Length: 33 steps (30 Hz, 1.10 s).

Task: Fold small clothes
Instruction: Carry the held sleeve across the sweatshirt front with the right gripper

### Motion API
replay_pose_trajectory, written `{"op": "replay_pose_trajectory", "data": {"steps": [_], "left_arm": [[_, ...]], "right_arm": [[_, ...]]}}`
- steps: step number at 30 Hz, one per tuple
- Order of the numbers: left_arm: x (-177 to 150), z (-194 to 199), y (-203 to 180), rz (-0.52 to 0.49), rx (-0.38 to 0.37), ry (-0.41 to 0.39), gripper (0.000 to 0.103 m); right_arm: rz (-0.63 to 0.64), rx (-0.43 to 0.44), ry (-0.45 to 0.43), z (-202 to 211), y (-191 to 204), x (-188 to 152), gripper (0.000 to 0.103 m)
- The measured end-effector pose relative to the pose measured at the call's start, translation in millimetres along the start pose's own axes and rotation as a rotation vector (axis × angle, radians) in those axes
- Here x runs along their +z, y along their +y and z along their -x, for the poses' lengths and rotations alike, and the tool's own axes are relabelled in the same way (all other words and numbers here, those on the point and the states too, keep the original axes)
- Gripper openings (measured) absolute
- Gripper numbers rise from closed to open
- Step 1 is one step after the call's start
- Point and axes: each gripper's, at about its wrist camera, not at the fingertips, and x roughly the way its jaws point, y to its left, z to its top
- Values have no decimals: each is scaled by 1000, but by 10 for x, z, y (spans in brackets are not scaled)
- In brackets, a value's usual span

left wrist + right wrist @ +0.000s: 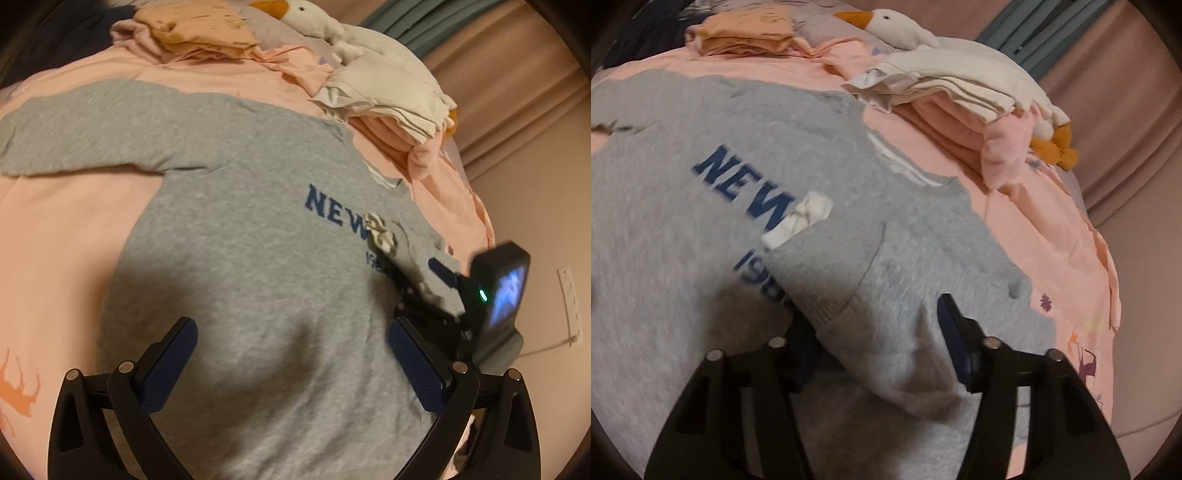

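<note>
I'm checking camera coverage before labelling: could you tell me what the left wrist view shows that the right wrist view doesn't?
Only the left wrist view shows the right gripper from outside, its lit camera screen, and the grey sweatshirt's outstretched sleeve. Only the right wrist view shows the folded-in sleeve's ribbed cuff lying between open jaws. Both show the grey sweatshirt with blue lettering, the white goose plush toy and the pink bedsheet.
</note>
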Motion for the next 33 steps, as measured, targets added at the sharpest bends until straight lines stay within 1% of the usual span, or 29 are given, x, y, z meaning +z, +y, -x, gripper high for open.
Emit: {"op": "replay_pose_trajectory", "data": {"steps": [2,3,4,5,7,8,9,10,11,12,13,14,17,19,21,23,25,26,28,29,31,33], "left_arm": [[56,-45,-125,-26,-18,6,102],[77,-53,-161,-37,-30,6,102],[106,-72,-235,-57,-46,5,102],[137,-96,-329,-80,-61,1,102],[201,-145,-458,-107,-97,-2,102],[231,-178,-529,-116,-122,0,102],[266,-226,-612,-122,-151,7,102],[296,-278,-684,-129,-179,20,102],[325,-350,-784,-139,-211,37,102],[337,-408,-864,-149,-234,51,102],[352,-471,-943,-159,-261,68,102],[370,-542,-1011,-167,-287,87,102],[396,-777,-1230,-185,-337,142,102],[375,-872,-1308,-201,-343,154,102],[370,-988,-1366,-212,-333,161,102],[357,-1102,-1379,-218,-315,177,102],[346,-1201,-1368,-213,-304,189,102],[343,-1228,-1365,-211,-307,194,102],[341,-1299,-1380,-209,-310,204,102],[334,-1335,-1388,-213,-307,212,102],[322,-1427,-1424,-219,-290,228,102],[297,-1510,-1456,-238,-269,249,102]], "right_arm": [[-20,65,-27,150,-111,-61,64],[-57,123,-51,257,-216,-100,65],[-106,182,-78,351,-326,-146,68],[-162,239,-103,436,-462,-186,75],[-324,357,-161,598,-814,-344,84],[-402,387,-183,628,-989,-419,84],[-482,389,-192,623,-1167,-486,84],[-547,367,-186,591,-1280,-564,83],[-632,317,-155,501,-1471,-640,80],[-682,283,-127,425,-1550,-697,76],[-747,254,-86,299,-1660,-758,63],[-821,250,-40,152,-1776,-830,57],[-974,275,17,-178,-1971,-993,56],[-1018,312,15,-269,-1995,-1043,54],[-1028,336,23,-367,-1978,-995,48],[-1006,353,36,-430,-1943,-940,21],[-981,371,35,-492,-1903,-871,6],[-991,385,20,-465,-1926,-924,6],[-1067,462,-30,-434,-2098,-1097,5],[-1102,466,-34,-439,-2176,-1185,5],[-1114,415,3,-494,-2226,-1270,5],[-1134,425,36,-597,-2211,-1341,5]]}}
